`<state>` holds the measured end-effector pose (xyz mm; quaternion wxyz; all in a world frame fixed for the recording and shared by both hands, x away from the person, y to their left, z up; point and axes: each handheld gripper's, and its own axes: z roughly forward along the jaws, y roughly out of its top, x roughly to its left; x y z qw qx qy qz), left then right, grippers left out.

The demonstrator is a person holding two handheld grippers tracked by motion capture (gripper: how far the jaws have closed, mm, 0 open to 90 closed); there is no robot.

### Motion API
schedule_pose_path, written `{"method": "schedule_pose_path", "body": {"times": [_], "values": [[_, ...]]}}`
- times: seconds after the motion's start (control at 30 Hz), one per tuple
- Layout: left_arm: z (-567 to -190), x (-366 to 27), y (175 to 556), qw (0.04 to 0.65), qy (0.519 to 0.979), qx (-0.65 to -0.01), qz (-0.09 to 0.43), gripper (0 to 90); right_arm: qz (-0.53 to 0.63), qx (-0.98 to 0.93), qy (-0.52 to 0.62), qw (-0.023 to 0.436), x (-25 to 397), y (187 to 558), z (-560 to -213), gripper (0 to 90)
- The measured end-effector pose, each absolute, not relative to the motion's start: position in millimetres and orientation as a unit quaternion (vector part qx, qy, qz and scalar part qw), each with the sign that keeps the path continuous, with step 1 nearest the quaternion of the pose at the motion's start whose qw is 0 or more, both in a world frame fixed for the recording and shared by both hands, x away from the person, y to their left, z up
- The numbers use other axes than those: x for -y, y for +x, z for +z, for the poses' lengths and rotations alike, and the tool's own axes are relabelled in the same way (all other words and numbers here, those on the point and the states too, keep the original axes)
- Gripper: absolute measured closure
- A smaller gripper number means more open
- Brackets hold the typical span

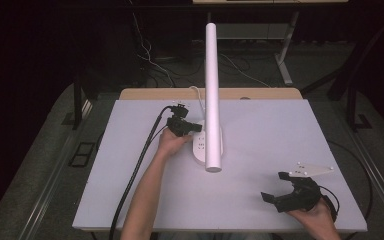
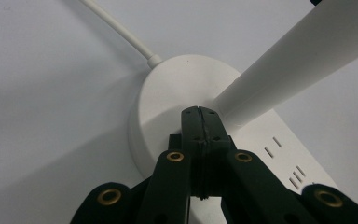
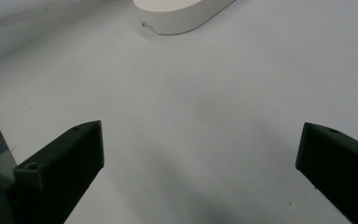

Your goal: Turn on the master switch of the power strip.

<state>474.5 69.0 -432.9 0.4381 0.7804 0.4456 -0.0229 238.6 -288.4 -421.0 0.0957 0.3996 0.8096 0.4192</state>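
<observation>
A white desk lamp (image 1: 211,100) stands mid-table as the left gripper (image 1: 196,127), jaws pressed together and holding nothing, pokes the lamp base (image 2: 177,93) beside the stem. A light, straight-down press should do. The right gripper (image 1: 276,186) waits wide open and empty, well clear of the base.

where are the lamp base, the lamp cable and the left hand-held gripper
lamp base (image 2: 168,93), left gripper view, bare top of the disc
lamp cable (image 2: 121,32), left gripper view, mid-length
left hand-held gripper (image 2: 199,116), left gripper view, closed tips
</observation>
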Motion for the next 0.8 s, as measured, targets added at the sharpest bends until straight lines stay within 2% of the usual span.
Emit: {"method": "schedule_pose_path", "body": {"times": [0.33,0.63,0.8], "values": [[-433,-70,471,0.448,0.77,-0.453,-0.018,90.0,0.419,-0.809,0.401,0.094,289,239,-422,0.3],[-424,-71,468,0.428,0.786,-0.446,0.021,89.8,0.42,-0.809,0.4,0.093,289,240,-422,0.3],[-414,-80,467,0.434,0.791,-0.43,0.025,89.6,0.42,-0.808,0.401,0.092,289,240,-422,0.3]]}}
